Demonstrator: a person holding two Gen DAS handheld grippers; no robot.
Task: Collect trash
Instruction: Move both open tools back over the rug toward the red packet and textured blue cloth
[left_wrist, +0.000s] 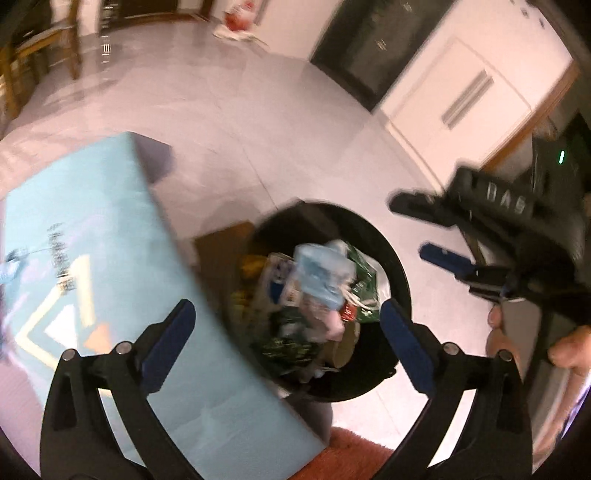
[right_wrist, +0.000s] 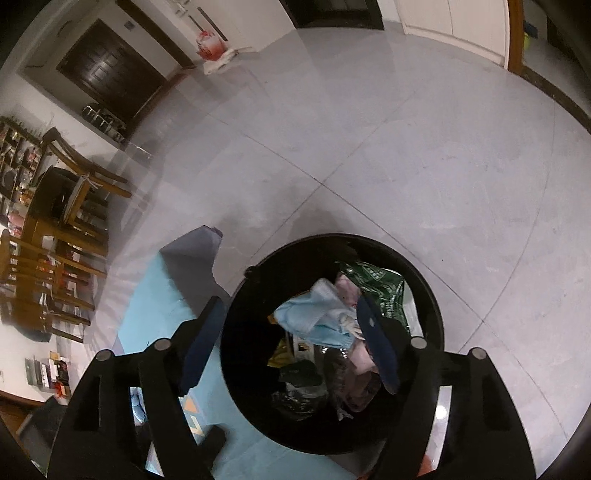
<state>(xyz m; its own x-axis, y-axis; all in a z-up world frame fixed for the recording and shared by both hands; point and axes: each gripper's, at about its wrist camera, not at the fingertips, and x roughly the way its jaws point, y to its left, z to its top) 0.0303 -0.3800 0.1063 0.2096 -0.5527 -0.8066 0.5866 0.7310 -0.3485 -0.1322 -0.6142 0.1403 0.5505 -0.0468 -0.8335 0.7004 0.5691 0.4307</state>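
Legible markings: one partial, remainder unreadable.
Right gripper (left_wrist: 424, 229) body carries pale raised characters resembling "DAS", motion-blurred. Light blue box (left_wrist: 92, 266) bears dark print, illegible. Green packaging (right_wrist: 380, 284) in bin: text unresolvable.

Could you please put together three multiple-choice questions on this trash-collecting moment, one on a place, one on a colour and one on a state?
1. Where does the light blue box lie relative to the trash bin?
A. inside it
B. beside it
C. on top of it

2. What colour is the bin's wall?
A. black
B. white
C. red

3. How do the left gripper and the right gripper stand?
A. both shut on trash
B. one open, one shut
C. both open and empty

Answers:
1 B, the box sits against the bin's outside.
2 A, its rim and inner wall are black.
3 C, each pair of fingers stands spread above the bin with nothing between.
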